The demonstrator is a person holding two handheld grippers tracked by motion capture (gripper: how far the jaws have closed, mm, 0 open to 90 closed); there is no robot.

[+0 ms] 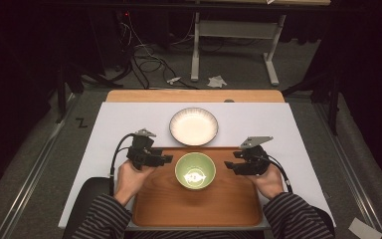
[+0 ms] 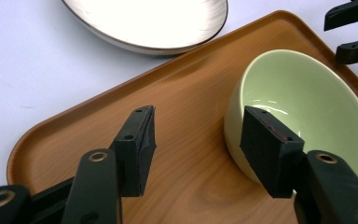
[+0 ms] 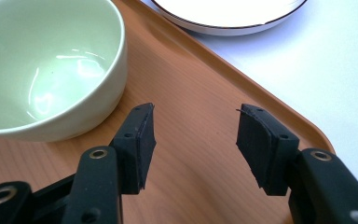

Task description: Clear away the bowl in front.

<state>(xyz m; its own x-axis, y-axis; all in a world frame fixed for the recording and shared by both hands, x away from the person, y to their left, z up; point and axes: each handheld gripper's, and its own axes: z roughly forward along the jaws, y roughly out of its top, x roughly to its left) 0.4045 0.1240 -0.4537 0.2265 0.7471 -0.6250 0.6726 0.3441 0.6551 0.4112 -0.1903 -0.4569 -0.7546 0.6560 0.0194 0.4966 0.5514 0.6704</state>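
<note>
High view, setting: a wooden tray [image 1: 199, 204] lies on the white worktop [image 1: 109, 129] at the person's edge, and a green bowl [image 1: 195, 170] stands on the tray's far half, empty.
High view, neighbour: a white plate [image 1: 194, 126] with a dark rim sits on the worktop just beyond the tray, apart from the bowl.
High view, hands: the left hand-held gripper [image 1: 167, 159] and the right hand-held gripper [image 1: 229, 165] flank the bowl, each pointing inward at it, neither touching.
Left gripper view, jaws: spread wide and holding nothing; the right-hand jaw overlaps the bowl [image 2: 303, 112] near its rim, though I cannot tell whether it touches. The other jaw hangs over bare tray [image 2: 121, 116].
Left gripper view, beyond: the plate [image 2: 154, 23] lies past the tray's rim, and the far gripper's jaws show at the upper right corner.
Right gripper view, jaws: also apart and empty, above the tray [image 3: 191, 84], with the bowl [image 3: 51, 65] off to the left and the plate [image 3: 228, 14] ahead.
Step in hand: likely the approach to the bowl, before any grasp.
Next move calls for: one jaw inside the rim, one outside the wall, then a firm close; the glazed wall looks slippery.
</note>
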